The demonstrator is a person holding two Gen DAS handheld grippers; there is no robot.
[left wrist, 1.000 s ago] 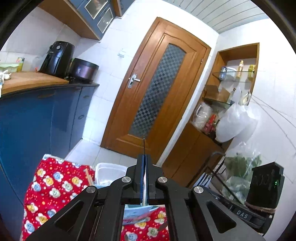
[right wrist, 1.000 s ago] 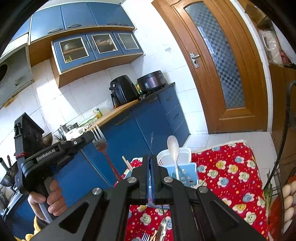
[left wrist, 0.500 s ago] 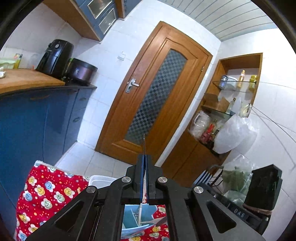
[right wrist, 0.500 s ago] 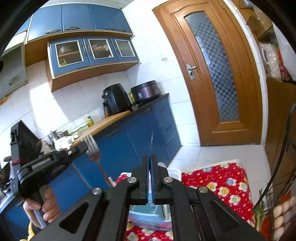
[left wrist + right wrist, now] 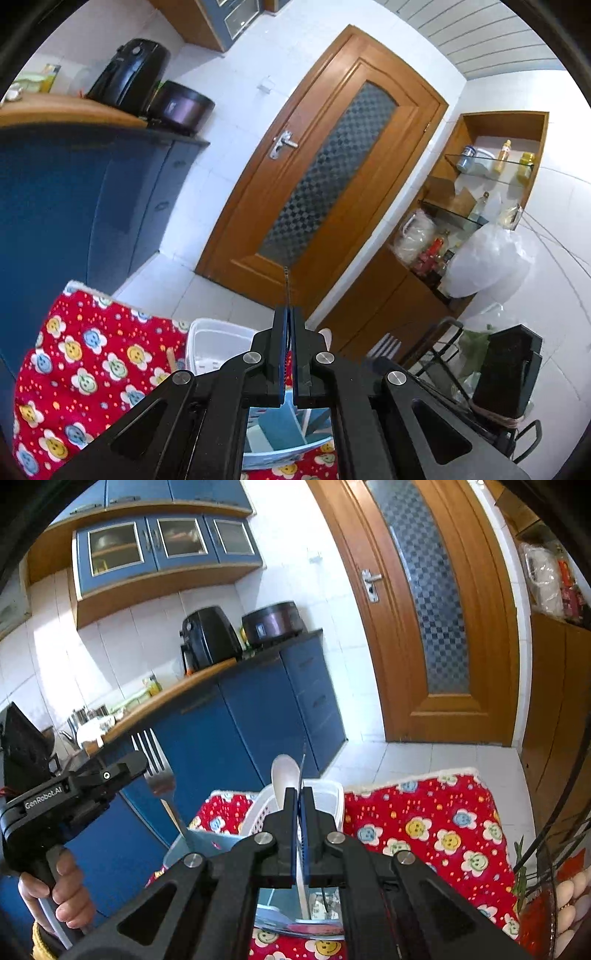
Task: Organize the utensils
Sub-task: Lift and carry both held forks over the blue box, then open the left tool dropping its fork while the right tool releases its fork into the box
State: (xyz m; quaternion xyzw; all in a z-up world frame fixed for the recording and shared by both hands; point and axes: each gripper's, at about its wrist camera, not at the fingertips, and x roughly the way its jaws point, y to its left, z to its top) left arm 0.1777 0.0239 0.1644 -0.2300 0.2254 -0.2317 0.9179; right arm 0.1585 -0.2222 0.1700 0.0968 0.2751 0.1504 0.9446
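Fork (image 5: 157, 771) pinched in left tongs (image 5: 144, 764) beside blue utensil caddy (image 5: 218, 843), knife (image 5: 302, 801) pinched in right tongs (image 5: 300, 794) above caddy, spoon (image 5: 284, 775) standing inside.

Kitchen with white tiled walls (image 5: 236, 74) and pale tiled floor (image 5: 424, 757). Wooden door (image 5: 332, 177) with chequered glass panel and metal handle (image 5: 281, 144). Blue base cabinets (image 5: 240, 731) under a wooden worktop (image 5: 173, 694); blue glazed wall cabinets (image 5: 166, 546) above. Open wooden shelf niche (image 5: 495, 162) at right. Red flowered cloth (image 5: 443, 830) covers the near surface
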